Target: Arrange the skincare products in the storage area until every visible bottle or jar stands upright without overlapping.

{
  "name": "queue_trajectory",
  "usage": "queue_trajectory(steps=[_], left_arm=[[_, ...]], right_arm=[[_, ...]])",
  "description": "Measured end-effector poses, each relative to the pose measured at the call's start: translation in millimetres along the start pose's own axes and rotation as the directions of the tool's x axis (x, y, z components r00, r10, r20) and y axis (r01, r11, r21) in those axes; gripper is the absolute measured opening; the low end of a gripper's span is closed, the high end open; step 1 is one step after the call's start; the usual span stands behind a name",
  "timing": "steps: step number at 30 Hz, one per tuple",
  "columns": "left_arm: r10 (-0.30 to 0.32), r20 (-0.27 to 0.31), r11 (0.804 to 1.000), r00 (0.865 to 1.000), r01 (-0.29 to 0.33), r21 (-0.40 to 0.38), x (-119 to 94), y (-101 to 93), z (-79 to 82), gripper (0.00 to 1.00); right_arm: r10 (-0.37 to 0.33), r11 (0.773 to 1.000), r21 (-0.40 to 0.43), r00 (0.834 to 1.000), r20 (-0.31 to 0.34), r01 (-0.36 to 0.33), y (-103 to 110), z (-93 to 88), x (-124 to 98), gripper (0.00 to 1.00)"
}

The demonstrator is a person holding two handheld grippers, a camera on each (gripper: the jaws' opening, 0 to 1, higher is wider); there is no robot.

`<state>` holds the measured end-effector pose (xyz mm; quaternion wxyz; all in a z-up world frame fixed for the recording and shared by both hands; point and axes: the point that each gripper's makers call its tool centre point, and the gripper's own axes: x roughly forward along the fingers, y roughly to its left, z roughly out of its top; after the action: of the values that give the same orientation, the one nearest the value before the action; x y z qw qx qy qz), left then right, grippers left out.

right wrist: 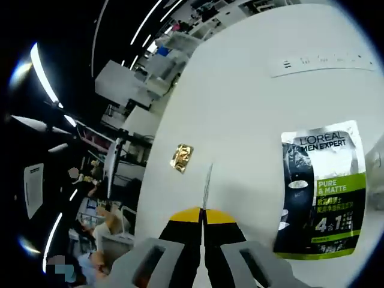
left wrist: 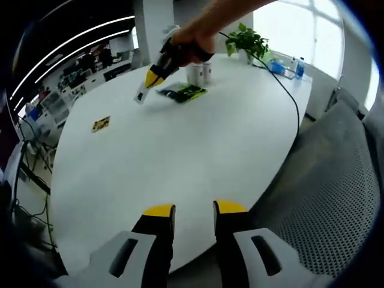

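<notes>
Right gripper (right wrist: 203, 217) jaws clamped on a thin flat sachet (right wrist: 207, 186), edge-on, above the table (right wrist: 240, 108). Dark packet (right wrist: 321, 192) lies flat just right, long axis running away; reads "L'ORÉAL MEN EXPERT, PURE & MATTE". Two white bottles (left wrist: 200, 73) stand far behind it. Left gripper (left wrist: 194, 217) idle, jaws apart, well back.

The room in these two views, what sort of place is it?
Most likely an open-plan office or meeting area. A large white table stands beside a grey mesh chair, with a potted plant near bright windows, and rows of cluttered desks under strip ceiling lights run behind.
</notes>
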<state>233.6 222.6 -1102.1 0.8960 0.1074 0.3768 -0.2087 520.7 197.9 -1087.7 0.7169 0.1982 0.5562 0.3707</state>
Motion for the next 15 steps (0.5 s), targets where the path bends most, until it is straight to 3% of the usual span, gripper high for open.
queue_trajectory(steps=[6,15], left_arm=[[0.001,-0.011,1.0,1.0,-0.001,0.009,0,-0.8,-1.2,0.19],[0.005,-0.025,1.0,1.0,-0.005,0.013,0,0.3,-4.4,0.18]], right_arm=[[-0.068,0.997,0.026,0.997,0.035,0.067,-24,7.0,3,0.0],[-0.168,0.986,0.013,0.985,0.037,0.168,-51,13.8,4,0.0]])
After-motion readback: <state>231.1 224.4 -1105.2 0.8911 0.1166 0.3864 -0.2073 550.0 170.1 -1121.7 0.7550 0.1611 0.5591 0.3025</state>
